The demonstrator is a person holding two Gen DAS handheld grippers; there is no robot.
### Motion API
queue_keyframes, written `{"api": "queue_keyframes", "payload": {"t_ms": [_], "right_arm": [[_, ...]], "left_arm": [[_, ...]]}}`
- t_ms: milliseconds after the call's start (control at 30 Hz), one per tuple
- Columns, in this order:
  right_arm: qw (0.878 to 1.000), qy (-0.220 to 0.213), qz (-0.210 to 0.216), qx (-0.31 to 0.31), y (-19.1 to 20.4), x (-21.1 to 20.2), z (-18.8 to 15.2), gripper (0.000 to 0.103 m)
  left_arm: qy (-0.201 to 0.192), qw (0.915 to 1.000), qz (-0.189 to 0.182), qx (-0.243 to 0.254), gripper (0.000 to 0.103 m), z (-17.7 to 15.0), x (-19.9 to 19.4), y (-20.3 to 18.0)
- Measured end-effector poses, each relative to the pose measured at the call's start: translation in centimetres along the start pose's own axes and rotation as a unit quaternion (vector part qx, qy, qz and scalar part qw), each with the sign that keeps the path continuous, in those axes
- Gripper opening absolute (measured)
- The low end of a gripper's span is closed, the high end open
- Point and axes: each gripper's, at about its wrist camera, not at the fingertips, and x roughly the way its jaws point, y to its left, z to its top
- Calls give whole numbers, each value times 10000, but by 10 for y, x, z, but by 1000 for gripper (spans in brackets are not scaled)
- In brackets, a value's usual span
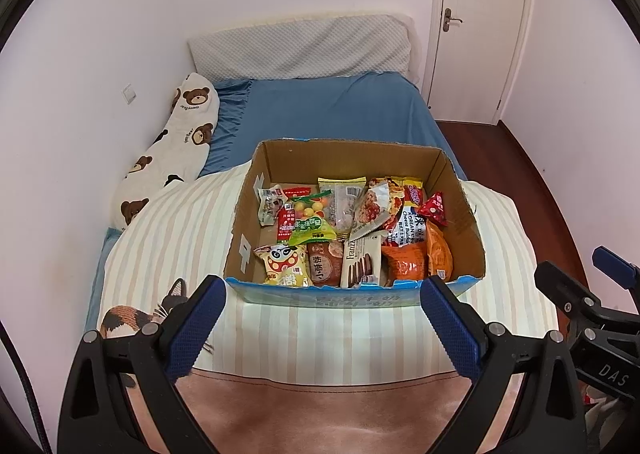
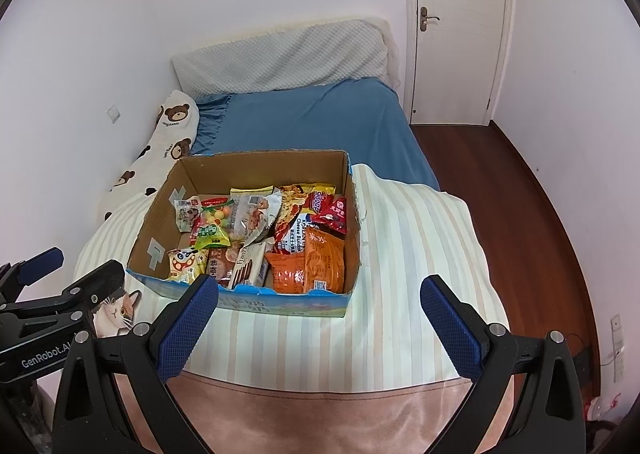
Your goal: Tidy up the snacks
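Both tools gape wide and empty, left tool (image 1: 322, 318) squarely facing the snack box (image 1: 468, 254) at frame centre, right tool (image 2: 320, 318) seeing it left of centre.

Blue sheet (image 1: 340, 110), striped quilt (image 1: 192, 238)

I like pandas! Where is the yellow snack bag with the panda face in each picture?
Left wrist view: the yellow panda-face snack bag sits in the near-left corner of the brown cardboard box.
Right wrist view: same corner, left of centre.
Shared landmark: the white Franzzi biscuit pack two packs to its right.
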Motion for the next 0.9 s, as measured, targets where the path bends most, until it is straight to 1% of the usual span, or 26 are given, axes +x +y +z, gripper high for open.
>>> {"api": "queue_keyframes", "payload": {"t_ms": [900], "right_arm": [[10000,-6,3,28,-2,-1,-1,103]], "left_arm": [[26,10000,-1,-26,100,-1,0,2]]}}
